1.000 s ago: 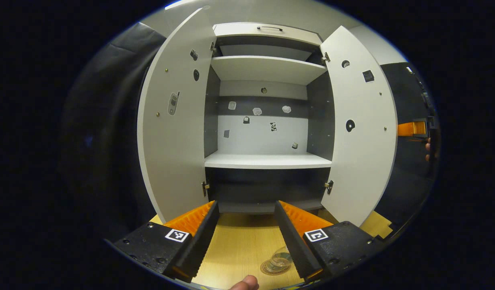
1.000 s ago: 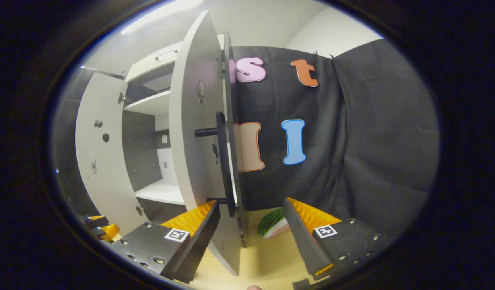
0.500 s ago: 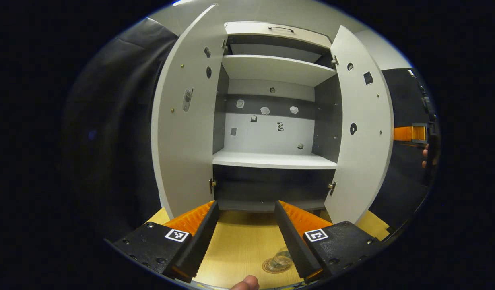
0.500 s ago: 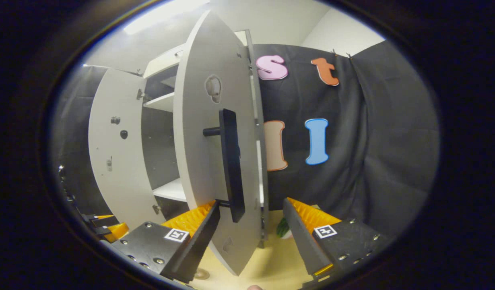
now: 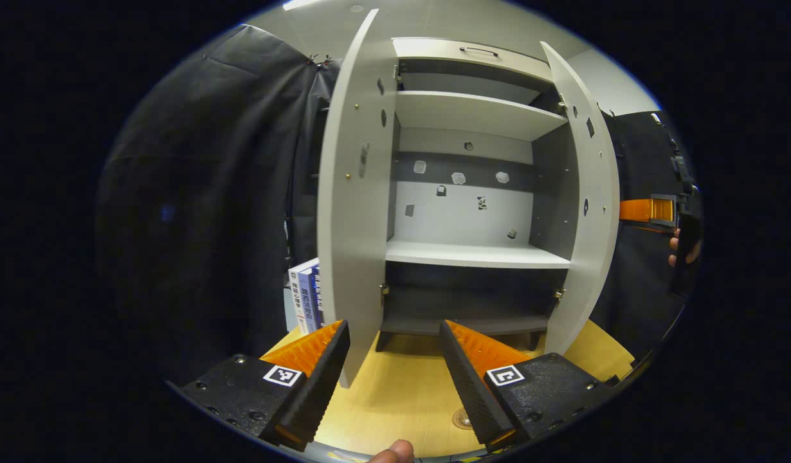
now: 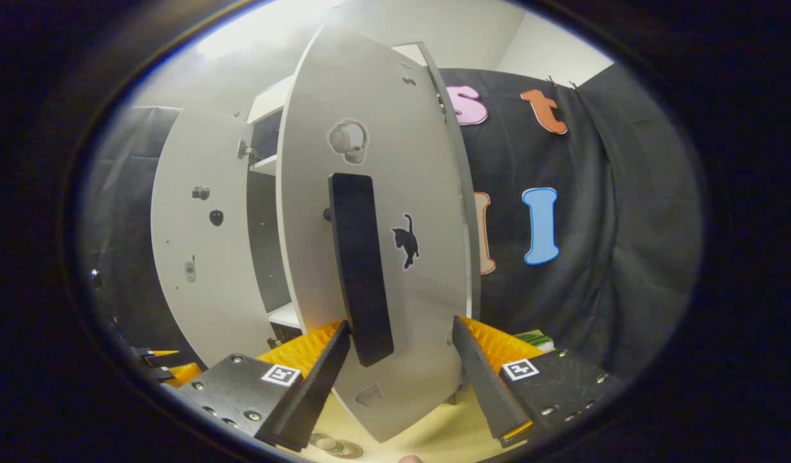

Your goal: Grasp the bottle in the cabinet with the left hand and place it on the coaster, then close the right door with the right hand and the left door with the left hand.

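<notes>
The grey cabinet (image 5: 472,254) stands with bare shelves and both doors open. In the left gripper view, my left gripper (image 5: 392,334) is open and low over the wooden table, just in front of the left door (image 5: 350,212), whose edge faces me. Part of the round coaster (image 5: 463,418) peeks out beside its right finger. In the right gripper view, my right gripper (image 6: 402,331) is open, close to the outer face of the right door (image 6: 382,193). The lower end of the black handle (image 6: 360,270) sits next to its left finger. The clear bottle (image 6: 328,444) stands on the coaster at the bottom edge.
Books (image 5: 305,296) stand on the table left of the cabinet, behind the left door. A green object (image 6: 534,339) lies on the table by the cloth wall. In the left gripper view, the other gripper (image 5: 646,210) and a hand (image 5: 681,247) show beyond the right door (image 5: 591,212).
The right door has swung partway toward shut, its outer face now turned to my right gripper. My left gripper has shifted left, so the left door is edge-on and the books have appeared.
</notes>
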Available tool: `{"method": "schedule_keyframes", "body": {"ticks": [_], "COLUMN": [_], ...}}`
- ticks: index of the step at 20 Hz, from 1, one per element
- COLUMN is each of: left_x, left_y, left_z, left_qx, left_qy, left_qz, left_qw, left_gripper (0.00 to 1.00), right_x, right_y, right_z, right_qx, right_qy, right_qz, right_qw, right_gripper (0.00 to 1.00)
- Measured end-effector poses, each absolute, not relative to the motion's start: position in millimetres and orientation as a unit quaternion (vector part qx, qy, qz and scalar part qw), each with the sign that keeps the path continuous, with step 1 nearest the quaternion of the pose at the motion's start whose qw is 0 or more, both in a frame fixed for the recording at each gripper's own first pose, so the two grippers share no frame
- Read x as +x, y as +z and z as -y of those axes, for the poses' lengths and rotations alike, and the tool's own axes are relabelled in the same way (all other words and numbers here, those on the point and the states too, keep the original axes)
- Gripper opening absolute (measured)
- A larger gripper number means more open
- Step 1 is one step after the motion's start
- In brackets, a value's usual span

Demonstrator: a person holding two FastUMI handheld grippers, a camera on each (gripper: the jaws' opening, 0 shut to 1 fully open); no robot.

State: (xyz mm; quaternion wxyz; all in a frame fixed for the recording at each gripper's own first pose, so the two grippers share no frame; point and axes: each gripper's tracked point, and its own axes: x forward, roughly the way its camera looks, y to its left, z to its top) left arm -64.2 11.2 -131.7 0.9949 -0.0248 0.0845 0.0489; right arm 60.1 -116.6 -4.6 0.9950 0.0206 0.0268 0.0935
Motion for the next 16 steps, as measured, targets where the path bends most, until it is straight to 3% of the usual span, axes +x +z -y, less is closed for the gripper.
{"method": "schedule_keyframes", "body": {"ticks": [16], "left_x": [-76.6], "left_y": [-78.0], "left_z": [-141.0], "left_qx": [-0.042], "left_qy": [0.136], "left_qz": [-0.046], "left_qw": [0.989], "left_gripper": [0.87], "right_x": [157.5], "right_y": [-17.2], "right_z": [15.9], "right_qx": [0.008], "right_qy": [0.084], "right_qz": [-0.012], "right_qw": [0.996], "right_gripper": [1.00]}}
